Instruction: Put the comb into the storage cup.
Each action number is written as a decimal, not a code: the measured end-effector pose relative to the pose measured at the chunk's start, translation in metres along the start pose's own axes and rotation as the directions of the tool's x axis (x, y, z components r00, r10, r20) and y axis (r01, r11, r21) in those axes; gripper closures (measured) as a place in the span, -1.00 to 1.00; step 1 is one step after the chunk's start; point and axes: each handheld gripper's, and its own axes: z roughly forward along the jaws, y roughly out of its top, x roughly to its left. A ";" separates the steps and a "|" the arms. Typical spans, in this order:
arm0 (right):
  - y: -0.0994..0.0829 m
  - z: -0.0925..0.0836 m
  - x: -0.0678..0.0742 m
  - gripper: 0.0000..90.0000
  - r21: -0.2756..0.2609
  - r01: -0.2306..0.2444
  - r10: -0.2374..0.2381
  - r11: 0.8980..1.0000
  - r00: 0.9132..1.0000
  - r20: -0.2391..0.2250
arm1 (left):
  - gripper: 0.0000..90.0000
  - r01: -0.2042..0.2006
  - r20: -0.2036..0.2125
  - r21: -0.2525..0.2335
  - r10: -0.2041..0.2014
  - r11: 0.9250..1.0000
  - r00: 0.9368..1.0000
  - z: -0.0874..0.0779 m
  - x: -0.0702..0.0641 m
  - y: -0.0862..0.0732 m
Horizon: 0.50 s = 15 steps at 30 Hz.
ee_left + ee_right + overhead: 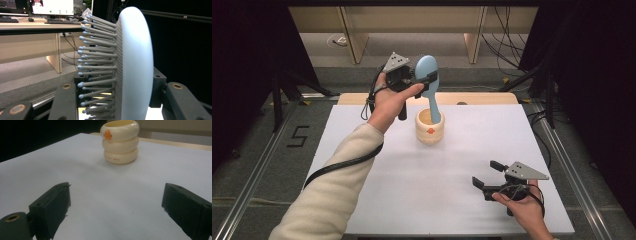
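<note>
The left gripper (428, 76) is clamped on the head of the blue hairbrush (428, 80), whose handle end is hidden inside the cream cup (430, 128) near the table's (377, 185) far edge. The right gripper (486, 176) rests with jaws wide, nothing between them, near the front right corner.

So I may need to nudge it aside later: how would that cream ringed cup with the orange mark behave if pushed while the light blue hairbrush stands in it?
The cream ringed cup looks squat with a flat base, so it would probably slide rather than roll. The light blue hairbrush rises well above its rim, so a high push might tip it. For now the left gripper, clamped on the head, steadies it.
</note>
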 end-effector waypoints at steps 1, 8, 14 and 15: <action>0.000 0.000 0.000 -0.79 0.000 0.000 0.000 1.000 1.000 0.000 | 0.10 -0.002 0.000 0.000 0.002 1.000 1.000 0.000 0.000 0.000; 0.000 0.000 0.000 -0.79 0.001 0.001 -0.001 1.000 1.000 0.000 | 0.10 -0.006 -0.010 0.000 0.006 1.000 1.000 0.003 0.003 0.000; -0.001 0.000 0.000 -0.79 0.001 0.002 -0.002 1.000 1.000 0.000 | 0.10 -0.011 -0.027 0.004 0.011 1.000 1.000 0.005 0.007 -0.002; -0.001 0.000 0.000 -0.79 0.003 0.003 -0.003 1.000 1.000 -0.001 | 0.10 -0.010 -0.030 0.004 0.010 1.000 1.000 0.006 0.007 -0.002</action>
